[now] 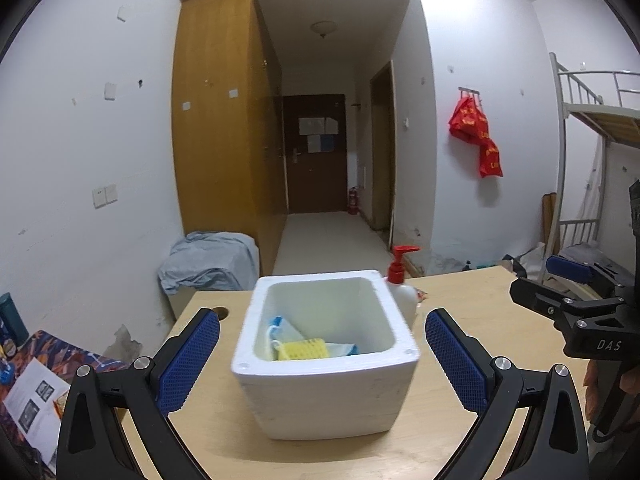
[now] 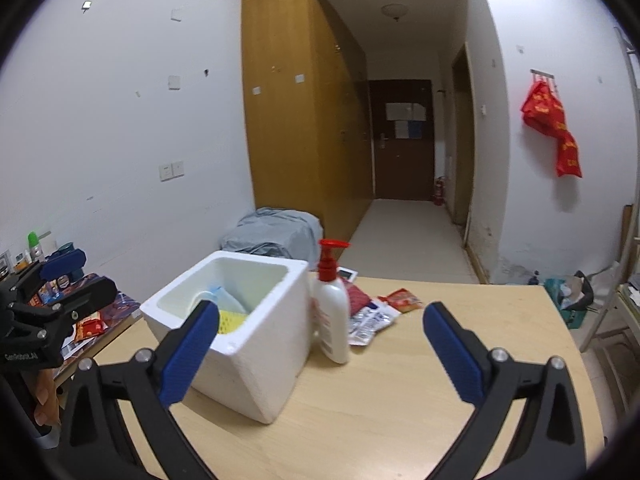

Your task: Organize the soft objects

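Note:
A white foam box (image 1: 324, 392) stands on the wooden table (image 1: 320, 456). Inside it lie a yellow sponge (image 1: 304, 349) and blue-and-white soft packets (image 1: 286, 330). My left gripper (image 1: 322, 360) is open and empty, its blue pads on either side of the box, just in front of it. My right gripper (image 2: 320, 354) is open and empty, to the right of the box (image 2: 248, 344), with the sponge (image 2: 232, 320) showing behind its left pad. The right gripper also shows at the right edge of the left wrist view (image 1: 568, 292).
A white pump bottle with a red top (image 2: 332, 308) stands against the box's right side. Red and silver snack packets (image 2: 376, 312) lie behind it. A low side table with clutter (image 2: 92, 320) stands left. A bunk bed frame (image 1: 592, 120) stands right.

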